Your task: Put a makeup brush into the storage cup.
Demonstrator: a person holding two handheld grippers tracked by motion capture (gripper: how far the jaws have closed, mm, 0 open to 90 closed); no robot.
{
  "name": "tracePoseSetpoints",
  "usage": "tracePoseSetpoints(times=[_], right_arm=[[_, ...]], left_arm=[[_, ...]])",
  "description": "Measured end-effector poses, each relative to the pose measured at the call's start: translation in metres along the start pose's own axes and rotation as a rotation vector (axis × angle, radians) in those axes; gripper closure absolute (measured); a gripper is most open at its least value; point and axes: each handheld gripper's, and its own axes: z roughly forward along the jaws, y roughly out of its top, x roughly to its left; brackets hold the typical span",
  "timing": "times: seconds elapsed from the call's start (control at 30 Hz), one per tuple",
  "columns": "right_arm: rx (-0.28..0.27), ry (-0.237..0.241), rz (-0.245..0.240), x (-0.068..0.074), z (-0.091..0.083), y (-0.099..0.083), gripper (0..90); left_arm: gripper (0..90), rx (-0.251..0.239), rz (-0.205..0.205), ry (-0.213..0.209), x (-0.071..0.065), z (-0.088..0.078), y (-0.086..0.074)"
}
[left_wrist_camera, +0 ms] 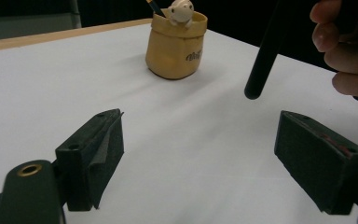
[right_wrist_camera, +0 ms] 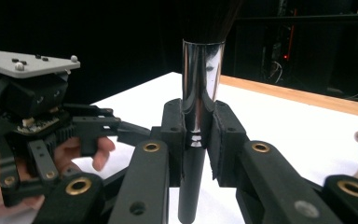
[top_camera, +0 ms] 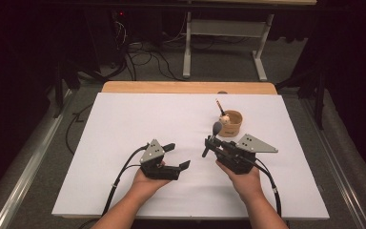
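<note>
A black-handled brush with a chrome ferrule (right_wrist_camera: 201, 79) stands upright between the jaws of my right gripper (right_wrist_camera: 196, 135), which is shut on it. From above, the brush (top_camera: 216, 128) shows its dark bristle head on top, with the right gripper (top_camera: 209, 144) right of centre. In the left gripper view, the brush handle (left_wrist_camera: 263, 56) hangs just above the sheet. My left gripper (top_camera: 180, 155) stands open to its left, and nothing lies between its fingers (left_wrist_camera: 98, 154). A tan cup (top_camera: 232, 123) holding a pencil (top_camera: 219, 106) and a small pale figure (left_wrist_camera: 181, 10) stands behind the brush.
A white sheet (top_camera: 138, 119) covers the table, with a wooden edge (top_camera: 186, 87) along the back. Cables (top_camera: 143, 57) and a white table frame (top_camera: 187, 47) are on the floor beyond. The other gripper (right_wrist_camera: 121, 130) sits close on the left in the right gripper view.
</note>
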Motion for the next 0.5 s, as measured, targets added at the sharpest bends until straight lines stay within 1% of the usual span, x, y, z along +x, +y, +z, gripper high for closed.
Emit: tracePoseSetpoints(times=[0.13, 0.2, 0.27, 0.37, 0.43, 0.5], right_arm=[[0.001, -0.011, -0.005, -0.002, -0.001, 0.000, 80.0], [-0.002, -0.016, -0.020, -0.002, -0.002, 0.000, 79.9], [0.000, -0.022, -0.012, -0.002, -0.003, 0.000, 79.9], [-0.005, -0.029, -0.018, -0.005, -0.005, 0.000, 79.9], [-0.008, -0.042, -0.027, -0.007, -0.006, 0.000, 80.0], [-0.009, -0.047, -0.023, -0.009, -0.006, 0.000, 79.9]], left_arm=[[14.9, -0.009, -0.002, 0.023, 0.006, -0.006, 0.003], [14.4, -0.013, -0.010, 0.033, 0.009, -0.008, 0.003], [12.9, -0.011, -0.008, 0.042, 0.013, -0.010, 0.004], [11.1, -0.015, -0.005, 0.064, 0.019, -0.015, 0.005], [10.8, -0.019, -0.011, 0.075, 0.024, -0.019, 0.005], [10.1, -0.021, -0.023, 0.085, 0.030, -0.022, 0.004]])
